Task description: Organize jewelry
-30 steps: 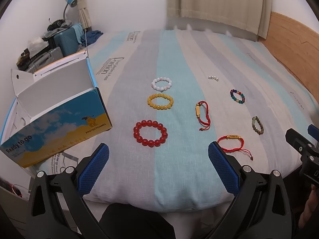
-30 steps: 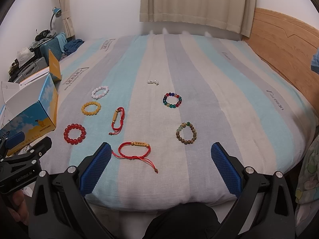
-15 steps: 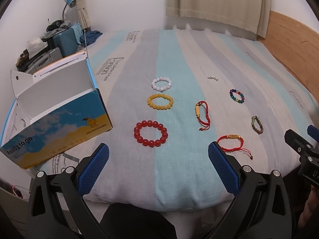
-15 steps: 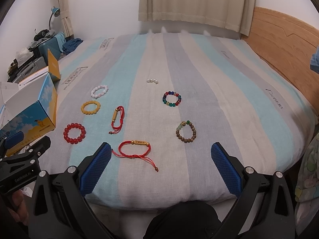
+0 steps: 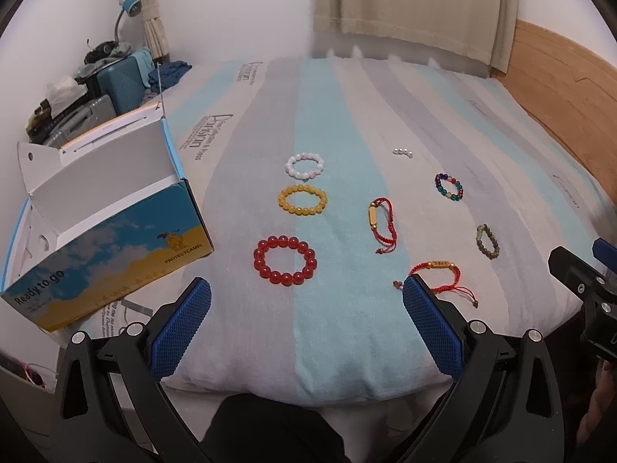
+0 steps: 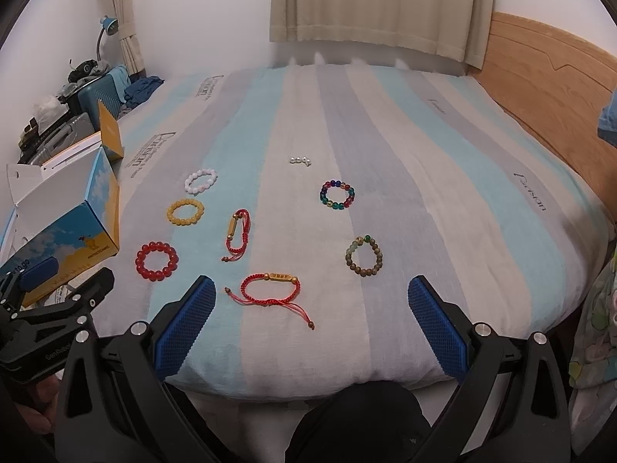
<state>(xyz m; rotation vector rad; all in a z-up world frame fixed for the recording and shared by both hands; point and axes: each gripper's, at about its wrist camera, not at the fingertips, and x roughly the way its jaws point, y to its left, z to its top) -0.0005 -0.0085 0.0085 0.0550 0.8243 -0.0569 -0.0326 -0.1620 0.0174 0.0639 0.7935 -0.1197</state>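
Nothing picked yet, every piece lies loose on the striped bed cover [image 6: 385, 308]. Far left of frame: open box [image 5: 115, 243], flap up and mouth toward the jewelry, likely the drop target; print reads "Ready to go" and "PROTECTCAMEL". Next, a column of bead bracelets spaced apart: red bracelet [image 5: 285, 260], yellow bracelet [image 5: 302, 200], white bracelet [image 5: 304, 165]. Centre: red cord bracelet [image 6: 238, 234] and a second cord bracelet [image 6: 272, 289] lowest, nearest the right gripper [image 6: 308, 320]. Right: pearl piece [image 6: 300, 161], multicolour bracelet [image 6: 337, 195], brown bracelet [image 6: 364, 257]. Left gripper [image 5: 304, 320] and right both jaws wide apart, empty, held back at the bed edge. Cover print only partly legible.
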